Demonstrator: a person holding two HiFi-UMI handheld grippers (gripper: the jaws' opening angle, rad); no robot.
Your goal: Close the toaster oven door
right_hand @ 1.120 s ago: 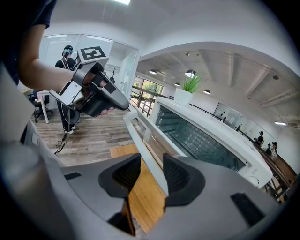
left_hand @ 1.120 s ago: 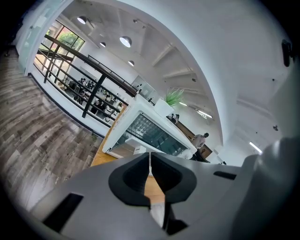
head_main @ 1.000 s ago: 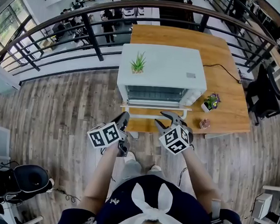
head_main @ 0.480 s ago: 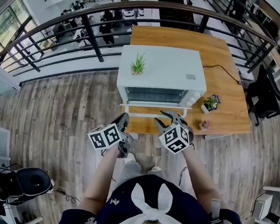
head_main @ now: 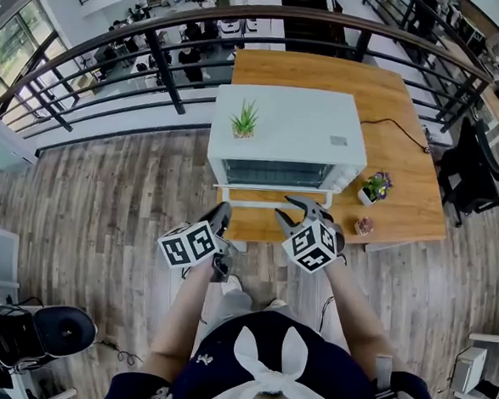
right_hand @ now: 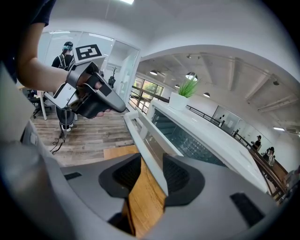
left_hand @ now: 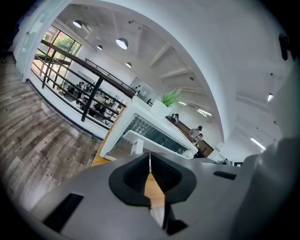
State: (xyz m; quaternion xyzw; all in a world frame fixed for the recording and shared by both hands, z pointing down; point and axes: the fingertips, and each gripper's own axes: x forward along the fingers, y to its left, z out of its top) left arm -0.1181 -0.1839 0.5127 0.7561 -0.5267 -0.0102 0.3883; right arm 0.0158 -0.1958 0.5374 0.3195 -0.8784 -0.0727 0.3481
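A white toaster oven [head_main: 284,124] stands on a wooden table [head_main: 408,193], with its glass door [head_main: 275,194] dropped open toward me. The door's white handle bar [head_main: 249,205] runs along its front edge. My right gripper [head_main: 301,212] is at that handle, right of its middle. In the right gripper view the handle [right_hand: 140,131] passes between the spread jaws of the right gripper [right_hand: 151,173], and a gap of wood shows beside the left pad. My left gripper [head_main: 223,215] hovers just left of the table's front edge, shut and empty. The left gripper view shows its jaws [left_hand: 150,161] closed, with the oven [left_hand: 154,129] ahead.
A small green plant [head_main: 246,116] sits on the oven's top. A potted plant with purple flowers [head_main: 375,183] and a small pink object [head_main: 365,223] stand at the table's right front. A black cable [head_main: 400,124] trails right. A dark railing [head_main: 157,56] runs behind the table.
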